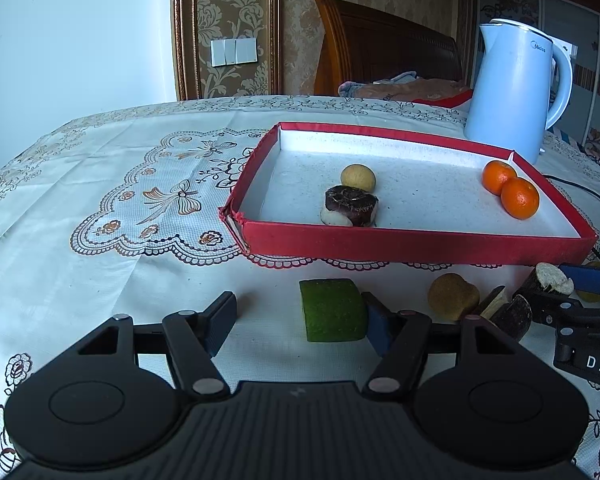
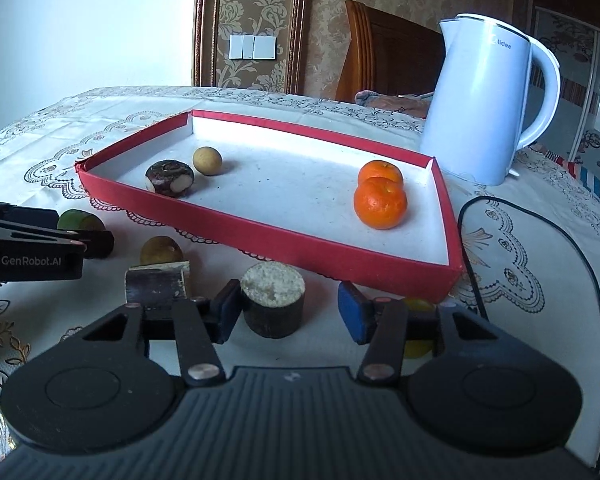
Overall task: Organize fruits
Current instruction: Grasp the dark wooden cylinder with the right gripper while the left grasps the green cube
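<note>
Right wrist: sugarcane stub [image 2: 273, 305] upright, cut end up, between spread tongs [image 2: 292, 312].

On the worktop [image 1: 100, 280] ahead of me sits the tray [image 1: 420, 246], with the kettle [image 1: 516, 88] behind its far right corner. In the tray, two tangerines [image 2: 380, 202] touch one another near the right wall, one behind the other; toward the left, a round longan [image 1: 358, 177] lies just behind a water chestnut [image 1: 350, 205]. Before the tray's near wall, a row runs along the worktop: the green piece [image 1: 332, 310] between the fingers of my left hand-held gripper [image 1: 300, 320], then a second longan [image 1: 454, 296], a cane stub [image 2: 156, 284] lying on its side, and a cane stub standing upright [image 2: 273, 304] between the fingers of my right hand-held gripper [image 2: 292, 312].
</note>
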